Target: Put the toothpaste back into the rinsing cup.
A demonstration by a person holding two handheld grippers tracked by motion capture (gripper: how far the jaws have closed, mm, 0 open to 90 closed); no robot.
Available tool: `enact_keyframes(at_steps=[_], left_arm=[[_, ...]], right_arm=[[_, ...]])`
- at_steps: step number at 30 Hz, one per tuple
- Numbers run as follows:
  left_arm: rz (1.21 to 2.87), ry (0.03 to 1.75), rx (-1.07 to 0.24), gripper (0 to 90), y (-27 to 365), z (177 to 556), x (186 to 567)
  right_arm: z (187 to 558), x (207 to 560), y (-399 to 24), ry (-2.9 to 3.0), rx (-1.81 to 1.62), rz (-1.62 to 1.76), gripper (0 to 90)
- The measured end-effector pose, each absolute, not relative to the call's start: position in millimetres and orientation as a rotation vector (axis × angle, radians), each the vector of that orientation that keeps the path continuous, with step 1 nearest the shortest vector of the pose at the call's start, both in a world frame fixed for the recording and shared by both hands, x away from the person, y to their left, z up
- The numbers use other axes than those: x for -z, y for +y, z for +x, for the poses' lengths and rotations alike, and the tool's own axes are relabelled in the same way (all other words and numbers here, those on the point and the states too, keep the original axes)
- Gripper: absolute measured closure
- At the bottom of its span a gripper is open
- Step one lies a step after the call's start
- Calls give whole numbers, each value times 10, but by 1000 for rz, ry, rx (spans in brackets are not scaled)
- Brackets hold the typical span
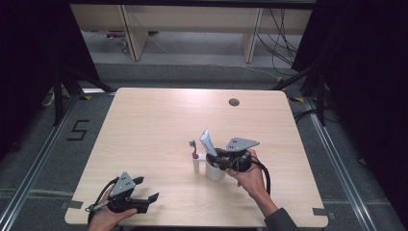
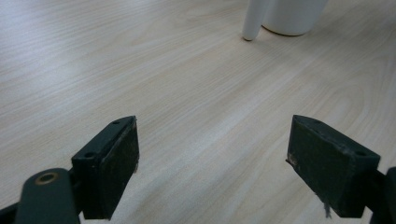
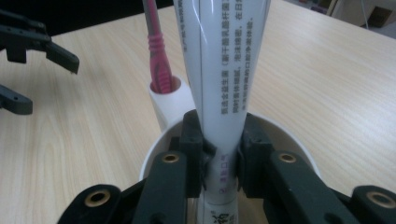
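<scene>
Pinching a white toothpaste tube [image 3: 219, 93] between its two black jaws, the right claw [image 3: 220, 158] sits at the mouth of a white cup [image 3: 289, 135], closed tight on the tube's lower body; the tube runs down between the jaws into the cup, though its bottom end is hidden, so I cannot tell whether it touches the base. In the high view the tube [image 1: 208, 141] leans up and to the left out of the cup [image 1: 215, 172], with the right claw [image 1: 222, 159] directly over the rim. Just beside the cup, touching its left wall, a small white side holder [image 3: 172, 100] carries a pink-handled toothbrush [image 3: 159, 60] standing upright. The main risk, as I judge it, is the tilt: released at this lean, the tube could tip the light cup or swing into the toothbrush and knock it out of its holder. A jaw could also catch on the cup's rim as it comes away and drag the whole cup across the desk [image 1: 159, 125]. The left claw [image 2: 212, 158] hovers wide open and empty, low over bare wood well apart from the cup, near the front left corner [image 1: 144, 190], too far off to steady anything.
</scene>
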State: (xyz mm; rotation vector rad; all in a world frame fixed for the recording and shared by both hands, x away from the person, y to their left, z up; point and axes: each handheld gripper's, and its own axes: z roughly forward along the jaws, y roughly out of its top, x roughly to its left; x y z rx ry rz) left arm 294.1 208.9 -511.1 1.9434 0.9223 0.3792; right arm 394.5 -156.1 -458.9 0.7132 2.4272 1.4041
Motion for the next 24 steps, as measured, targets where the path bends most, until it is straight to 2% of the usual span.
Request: enact_keyframes(at_steps=[12,24], left_arm=[[1956,912,-380,163,2094,2939,5108],[1970,906,-377,163,2095,2943,5115]], right_arm=[[3905,4596,-1577,2421,-1403,721,745],[3868,4574,-1613,2417,-1421,754,659]])
